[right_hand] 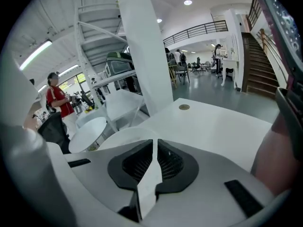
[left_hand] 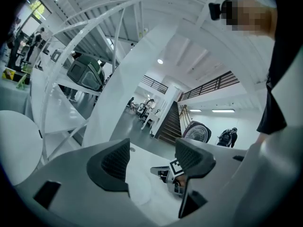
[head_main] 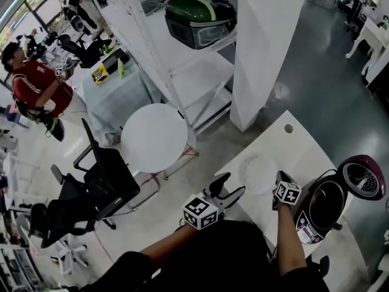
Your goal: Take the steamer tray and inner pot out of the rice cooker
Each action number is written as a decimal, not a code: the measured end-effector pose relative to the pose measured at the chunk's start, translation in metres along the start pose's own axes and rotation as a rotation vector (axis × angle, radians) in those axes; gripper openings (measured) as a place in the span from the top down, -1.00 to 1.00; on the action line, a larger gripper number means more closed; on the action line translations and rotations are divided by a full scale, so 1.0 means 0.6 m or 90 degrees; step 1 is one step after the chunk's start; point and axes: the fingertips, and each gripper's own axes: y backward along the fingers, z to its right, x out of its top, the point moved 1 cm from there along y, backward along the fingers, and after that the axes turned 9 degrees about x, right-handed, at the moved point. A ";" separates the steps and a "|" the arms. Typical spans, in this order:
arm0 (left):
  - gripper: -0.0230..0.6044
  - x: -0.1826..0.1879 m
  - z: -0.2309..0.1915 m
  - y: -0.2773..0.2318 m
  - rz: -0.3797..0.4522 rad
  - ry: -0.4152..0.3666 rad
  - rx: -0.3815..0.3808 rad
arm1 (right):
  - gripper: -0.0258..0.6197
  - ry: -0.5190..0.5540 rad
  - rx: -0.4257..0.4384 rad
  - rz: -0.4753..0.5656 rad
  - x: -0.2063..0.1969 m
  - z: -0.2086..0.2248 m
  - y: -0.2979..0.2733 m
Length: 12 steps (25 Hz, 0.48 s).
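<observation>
Head view: right claw (head_main: 278,177) grips steamer tray (head_main: 256,172) (left claw (head_main: 234,183) released) beside rice cooker (head_main: 326,205).

The steamer tray (head_main: 258,173) and the table (head_main: 304,145) are both white. The rice cooker (head_main: 325,205) is black, its lid (head_main: 363,178) maroon.
</observation>
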 end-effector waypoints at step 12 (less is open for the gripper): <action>0.18 -0.024 0.094 -0.084 -0.069 -0.011 -0.142 | 0.87 -0.010 0.000 0.116 0.054 -0.091 0.197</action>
